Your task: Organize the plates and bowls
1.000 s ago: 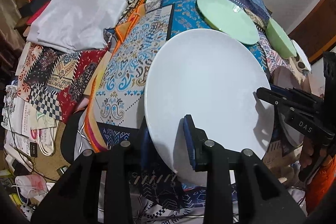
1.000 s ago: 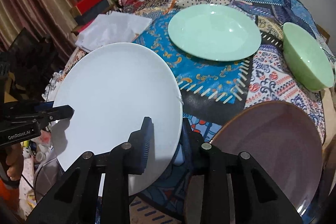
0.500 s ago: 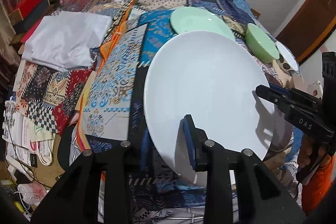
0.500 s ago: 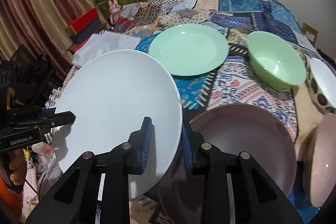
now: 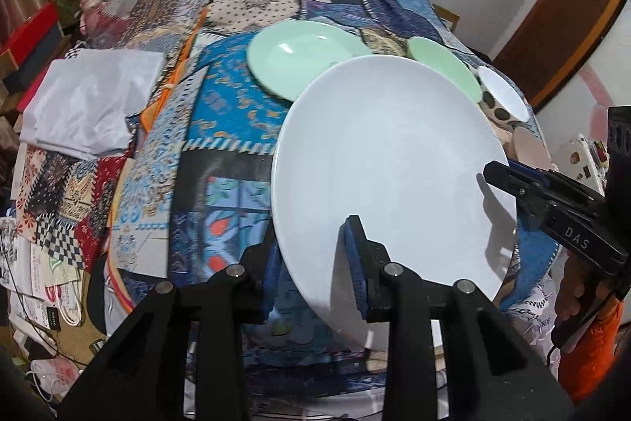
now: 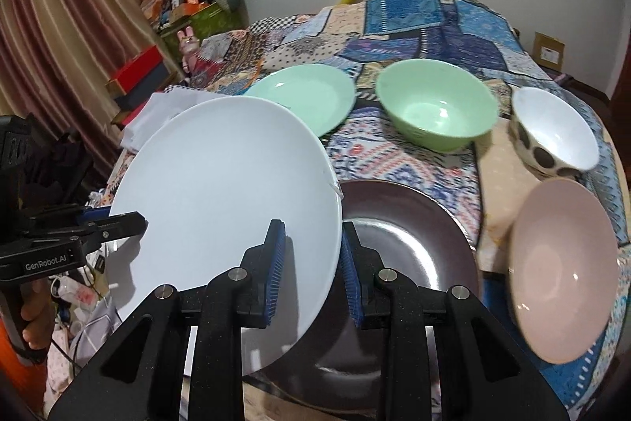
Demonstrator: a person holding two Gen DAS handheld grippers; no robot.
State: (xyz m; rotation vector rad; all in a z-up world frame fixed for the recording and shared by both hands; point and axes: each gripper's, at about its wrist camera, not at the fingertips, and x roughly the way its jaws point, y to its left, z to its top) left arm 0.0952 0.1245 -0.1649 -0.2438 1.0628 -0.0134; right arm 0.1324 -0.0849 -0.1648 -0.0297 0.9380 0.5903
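Note:
A large white plate [image 5: 390, 160] [image 6: 224, 184] is held in the air above the table by both grippers. My left gripper [image 5: 315, 263] is shut on its near rim; it also shows at the left of the right wrist view [image 6: 114, 223]. My right gripper [image 6: 311, 263] is shut on the opposite rim; it shows at the right of the left wrist view [image 5: 508, 176]. Below the white plate's right side lies a dark brown plate [image 6: 410, 243]. A mint green plate [image 6: 307, 93] [image 5: 299, 54], a green bowl [image 6: 437, 105], a white spotted bowl [image 6: 552, 133] and a pink bowl [image 6: 564, 271] stand on the patchwork cloth.
A folded white cloth [image 5: 90, 101] lies at the table's left. The patchwork tablecloth [image 5: 221, 129] covers the table. Boxes and clutter [image 6: 177, 2] stand by the curtain at the back left. Bags and cables [image 5: 35, 287] lie on the floor at the left.
Both grippers have lifted the white plate higher and carried it to the right, over the dark brown plate. More of the bowls on the right have come into view.

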